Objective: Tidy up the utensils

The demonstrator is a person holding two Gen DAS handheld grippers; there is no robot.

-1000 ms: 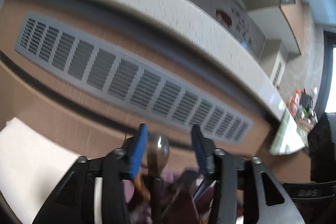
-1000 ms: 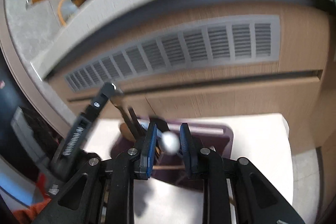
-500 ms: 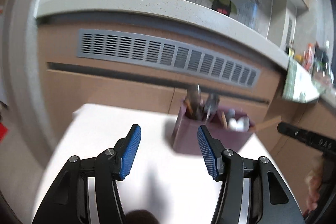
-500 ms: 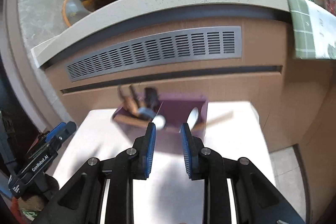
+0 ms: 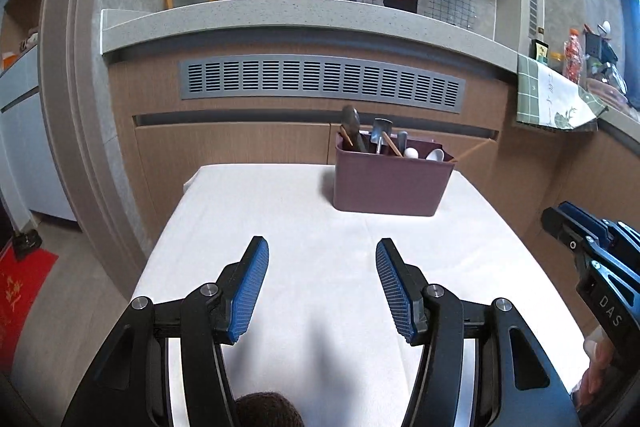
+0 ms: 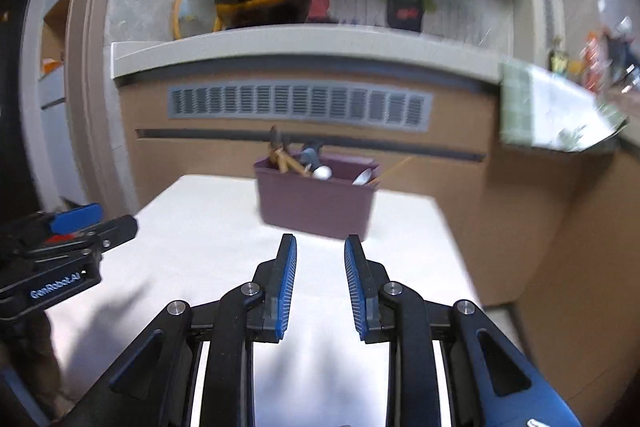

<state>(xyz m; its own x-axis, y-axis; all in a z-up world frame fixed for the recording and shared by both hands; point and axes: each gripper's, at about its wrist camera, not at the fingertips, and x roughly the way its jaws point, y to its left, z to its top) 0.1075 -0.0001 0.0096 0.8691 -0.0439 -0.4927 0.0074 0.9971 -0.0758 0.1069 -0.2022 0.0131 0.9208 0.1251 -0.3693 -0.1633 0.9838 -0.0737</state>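
Left gripper point(image 5: 322, 285), black two-finger frame with ribbed blue pads: jaws spread wide, having just been opening, nothing between them, above the white cloth-covered table point(image 5: 280, 227). Right gripper point(image 6: 320, 285), same build: jaws parted more narrowly, empty, over the same table. Dark purple rectangular plastic utensil bin point(image 5: 390, 183) at the table's far end, well apart from both grippers, holding upright wooden and metal utensils point(image 5: 374, 137) and white spoons. Behind: grey slotted vent point(image 5: 320, 83) in a wooden cabinet under a speckled countertop point(image 5: 300, 23).
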